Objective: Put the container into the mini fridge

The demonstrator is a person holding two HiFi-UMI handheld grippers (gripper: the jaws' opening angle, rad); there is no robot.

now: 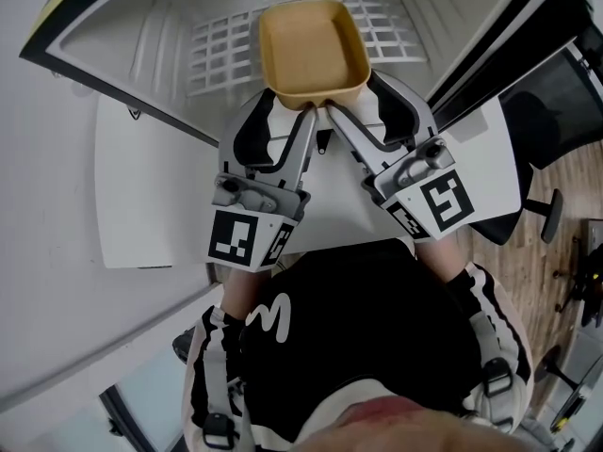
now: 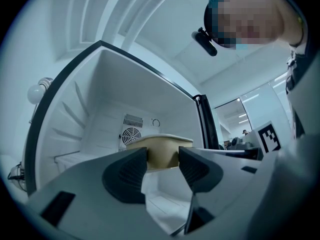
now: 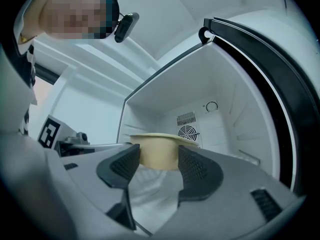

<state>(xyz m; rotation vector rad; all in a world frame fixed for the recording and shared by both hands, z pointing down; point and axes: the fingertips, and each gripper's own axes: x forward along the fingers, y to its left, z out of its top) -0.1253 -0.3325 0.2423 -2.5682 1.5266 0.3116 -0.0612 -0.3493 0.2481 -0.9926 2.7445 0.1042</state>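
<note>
Between the jaws of the left tool (image 2: 163, 163) sits the near end of the container (image 1: 313, 50), a shallow yellow tub with nothing in it. The jaws stand partway apart and are clamped on its wall, with its rim spreading over their tips. Just beside it, the right tool (image 3: 159, 159) has the same hold: jaws partway apart, closed on the tub's wall, rim above them. In the head view the two tools meet in a V at the tub's near edge, each taking one near corner, so the tub juts forward past both sets of tips like a tray on two handles. I judge the double grip is there to keep it level and stop it swinging on a single pinch point, since the far end has no support.

Ahead of and under the tub lies the open fridge (image 1: 160, 36). The tub is past the opening and hangs over the white wire shelf (image 1: 219, 55). Both gripper views show a gap beneath its base, so it is not yet set down. Beyond the tips, on the back wall, is a round fan grille (image 2: 131, 135), well apart from the tub's far end.

The task looks close to done. What remains, as I read it, is to lower both tools together until the base rests on the shelf, then open both sets of jaws.
</note>
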